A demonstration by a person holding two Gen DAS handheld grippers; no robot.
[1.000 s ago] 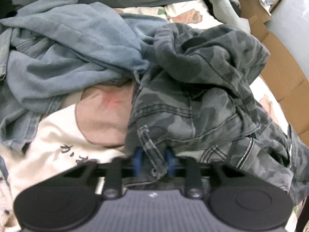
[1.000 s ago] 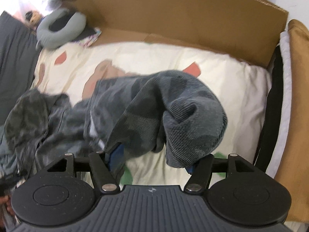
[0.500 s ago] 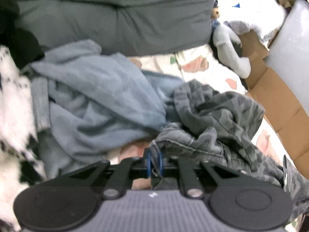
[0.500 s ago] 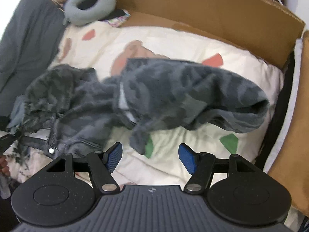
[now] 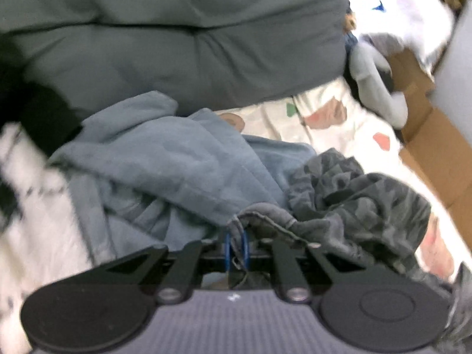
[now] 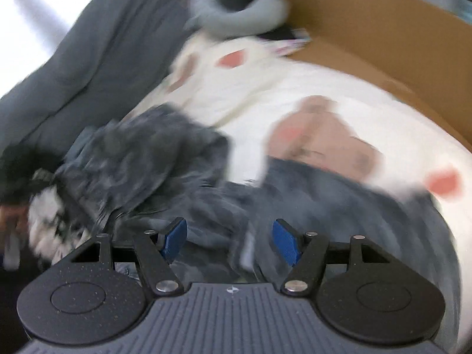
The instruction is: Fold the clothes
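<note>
Grey camouflage trousers (image 5: 362, 203) lie crumpled on a white patterned bedspread (image 5: 333, 129). My left gripper (image 5: 236, 249) is shut on their hem edge, the blue pads pinching the cloth. In the right wrist view the same trousers (image 6: 339, 203) spread across the bed, blurred. My right gripper (image 6: 233, 243) is open just above the cloth, blue pads (image 6: 174, 237) apart, holding nothing.
A light blue denim garment (image 5: 177, 171) lies left of the trousers. A grey duvet (image 5: 177, 35) is behind it. A grey neck pillow (image 6: 236, 11) and cardboard wall (image 6: 398, 44) border the bed. A white, black-spotted garment (image 5: 35, 206) lies at the left.
My right gripper let go of the trouser leg, which dropped flat, and swung left over the cloth. My left gripper closed on the hem and lifted, tilting up.
</note>
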